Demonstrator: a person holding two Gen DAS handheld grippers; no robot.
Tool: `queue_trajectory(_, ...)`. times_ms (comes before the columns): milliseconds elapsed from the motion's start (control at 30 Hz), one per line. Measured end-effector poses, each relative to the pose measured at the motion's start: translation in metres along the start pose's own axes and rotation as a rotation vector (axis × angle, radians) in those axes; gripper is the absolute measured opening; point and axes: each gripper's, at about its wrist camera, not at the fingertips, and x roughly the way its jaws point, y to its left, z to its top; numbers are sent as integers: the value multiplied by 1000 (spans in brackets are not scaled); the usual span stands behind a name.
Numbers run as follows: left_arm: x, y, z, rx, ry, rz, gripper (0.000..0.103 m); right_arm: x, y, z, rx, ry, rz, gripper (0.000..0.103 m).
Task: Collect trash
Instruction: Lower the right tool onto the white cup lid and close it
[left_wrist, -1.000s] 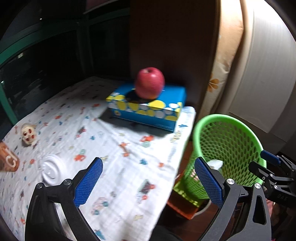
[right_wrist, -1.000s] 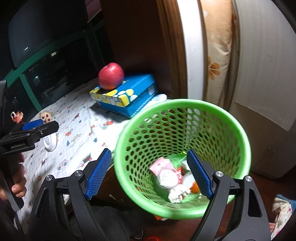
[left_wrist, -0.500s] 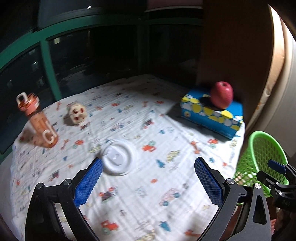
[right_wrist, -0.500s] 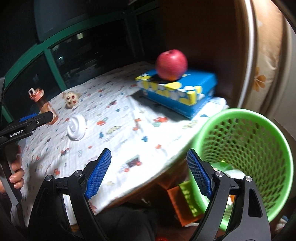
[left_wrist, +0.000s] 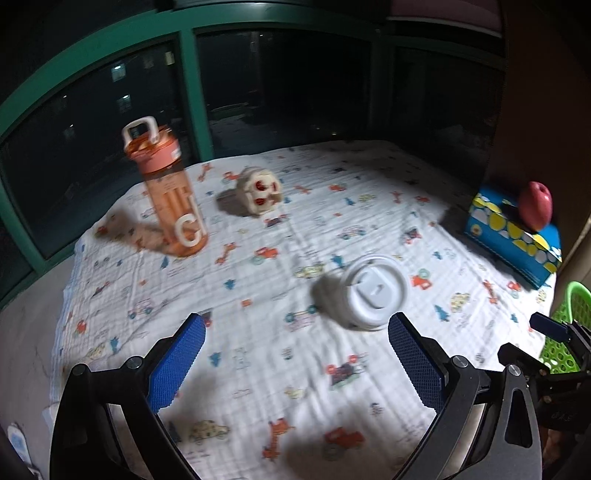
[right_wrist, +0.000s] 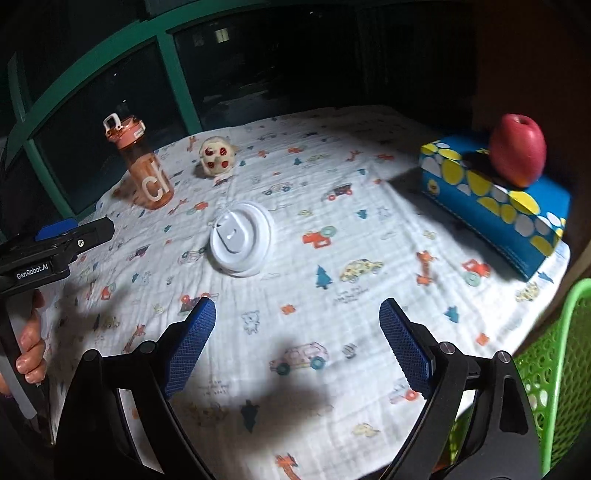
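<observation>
1. White cup (left_wrist: 364, 295) lies on its side on the cloth (left_wrist: 258, 369), lid toward the cameras; it looks like the trash that remains.
2. Left gripper (left_wrist: 295, 358) is wide and holds nothing; the cup is just ahead of its right finger.
3. Right gripper (right_wrist: 297, 343) is also wide and without load, farther from the cup.
4. Green basket (right_wrist: 561, 350) stands at the right edge of the table, beside the blue box (right_wrist: 495, 199) that carries an apple (right_wrist: 519, 155).
5. I judge the step is the approach: next, bring the left jaws around the cup and close gently, because it may roll.
6. Bottle (left_wrist: 168, 195) and toy (left_wrist: 260, 190) probably stay.
</observation>
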Motion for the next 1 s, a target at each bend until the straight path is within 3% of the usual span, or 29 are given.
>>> queue_trajectory(400, 16, 63, -14, -102, 17, 83, 96, 89, 58, 29, -100, 77, -7, 91)
queue_trajectory(700, 32, 80, -20, -138, 62, 80, 96, 135, 67, 37, -128, 126, -60, 93)
queue_trajectory(1000, 46, 84, -24, -150, 93, 72, 96, 154, 72, 45, -160, 134, -103, 94)
